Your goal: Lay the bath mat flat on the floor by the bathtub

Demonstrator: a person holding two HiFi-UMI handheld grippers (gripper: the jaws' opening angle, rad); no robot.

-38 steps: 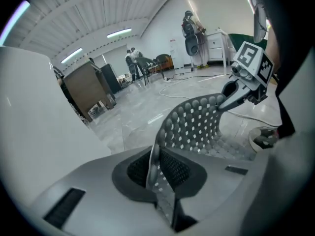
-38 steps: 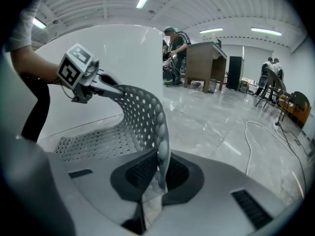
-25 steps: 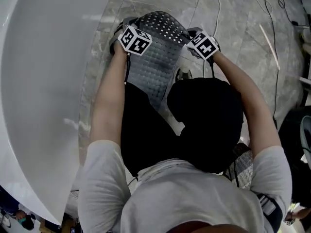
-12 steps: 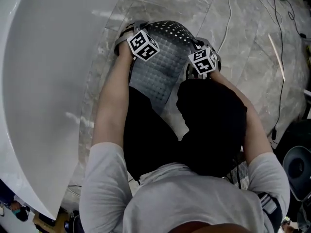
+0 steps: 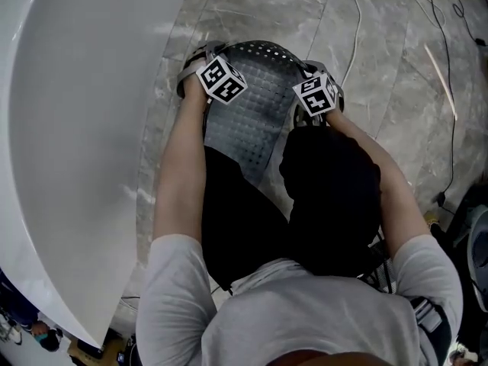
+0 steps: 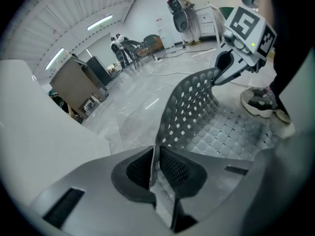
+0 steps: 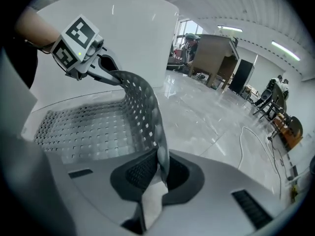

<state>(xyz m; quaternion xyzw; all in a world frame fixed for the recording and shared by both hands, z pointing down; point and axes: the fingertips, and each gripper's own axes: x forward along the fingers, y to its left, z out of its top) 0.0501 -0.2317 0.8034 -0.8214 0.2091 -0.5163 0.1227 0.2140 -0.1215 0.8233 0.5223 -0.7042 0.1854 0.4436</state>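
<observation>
Nearest the crouching person's dark-trousered legs, the grey perforated rubber bath mat is already lying on the grey marble-tiled floor, near the curved wall of the white bathtub.

Further out, both hands are sinking. Over the last second the marker cubes are dropping closer to the tiles and rolling a little, and the hump at the mat's far end is getting lower. I'd judge the laying is nearly finished, with only that far edge left to go down.

The left gripper is pinching the far corner on the tub side, its jaws squeezed together on the thin rubber. The sheet is rising from them as a curled flap before falling away towards the flat part. The right gripper is doing the same at the opposite far corner, clamped on the edge, with the mat arching across between the two. So the mat is stretching back from the jaws towards the person, not hanging under them.

Beyond the held edge, bare tiles are running on, with a pale cable trailing across them.
</observation>
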